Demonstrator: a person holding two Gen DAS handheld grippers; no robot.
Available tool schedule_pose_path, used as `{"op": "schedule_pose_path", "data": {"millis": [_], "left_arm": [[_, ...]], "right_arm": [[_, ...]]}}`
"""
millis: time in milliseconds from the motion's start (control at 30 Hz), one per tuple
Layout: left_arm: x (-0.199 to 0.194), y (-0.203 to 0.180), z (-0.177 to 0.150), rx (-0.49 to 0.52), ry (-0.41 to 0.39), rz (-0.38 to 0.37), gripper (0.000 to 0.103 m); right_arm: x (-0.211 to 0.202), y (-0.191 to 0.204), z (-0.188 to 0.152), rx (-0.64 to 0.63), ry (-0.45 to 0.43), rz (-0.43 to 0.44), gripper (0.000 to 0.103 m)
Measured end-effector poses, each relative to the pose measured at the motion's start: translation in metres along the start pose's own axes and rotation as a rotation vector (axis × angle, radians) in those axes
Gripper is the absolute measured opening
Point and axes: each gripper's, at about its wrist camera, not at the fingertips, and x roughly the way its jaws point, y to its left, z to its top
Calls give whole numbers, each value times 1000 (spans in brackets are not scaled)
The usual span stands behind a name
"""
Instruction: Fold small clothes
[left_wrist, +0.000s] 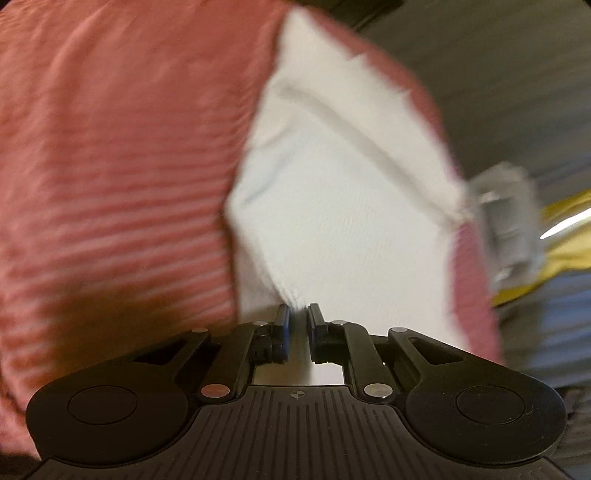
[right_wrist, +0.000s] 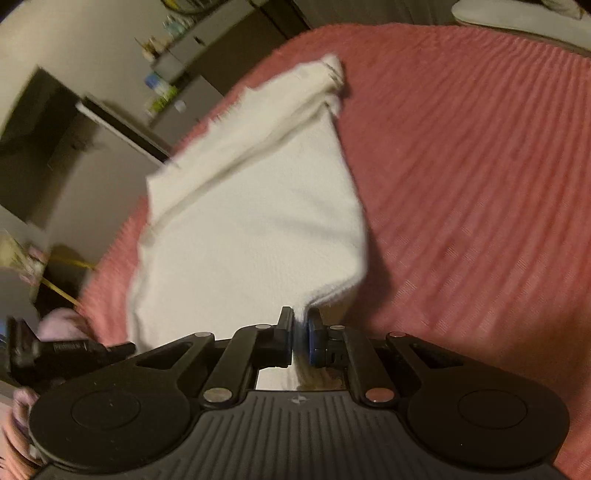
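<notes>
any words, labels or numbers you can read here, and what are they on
None can be read.
Small crosshair mark on the left tool base: a sign, no letters.
Same kind of mark on the right tool base: blurred.
Bottles on the shelf: labels too blurred.
White cloth and pink bedspread: no text.

We see open, ribbed pink bedspread (right_wrist: 480, 177) filling the right half of the right wrist frame, with nothing lying on it there. The white cloth (right_wrist: 255, 206) drapes across the centre, blocking the way straight ahead of the right gripper (right_wrist: 300, 332). At upper left, a cluttered shelf (right_wrist: 173, 70) and a dark panel (right_wrist: 40, 122) stand beyond the bed's edge. In the left wrist frame, bare bedspread (left_wrist: 110, 147) fills the left half; the cloth (left_wrist: 332, 203) covers the centre, and a blurred grey object (left_wrist: 506, 225) sits at right.
</notes>
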Motion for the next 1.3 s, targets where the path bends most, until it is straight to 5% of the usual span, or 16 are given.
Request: {"op": "schedule_pose_path", "data": {"millis": [100,233,300,433,533,633,867,1133,1200,1300], "left_arm": [[-22,-8,31,-20,-123,-95,9],[-29,-17,61,0,-232,-52,8],[-23,-23,61,60,-185,-18,11],[-6,-33,30,275,-94,66,62],[14,-20,12,250,9,64,62],[36,-9,2,183,96,23,69],[59,-9,-10,119,168,-12,74],[81,-20,-11,122,172,62,73],[85,-28,-13,170,164,94,64],[86,-34,-15,248,157,158,36]], "right_arm": [[5,8,22,38,-57,53,7],[24,22,52,57,-147,74,7],[33,28,61,54,-159,42,7],[46,37,60,-54,-156,-40,8],[51,28,55,-75,-143,-117,10],[47,16,49,-30,-147,-100,23],[48,15,31,-21,-78,-58,32],[47,23,26,-82,-84,-68,42],[48,24,24,-94,-78,-68,44],[48,24,23,-107,-75,-68,44]]}}
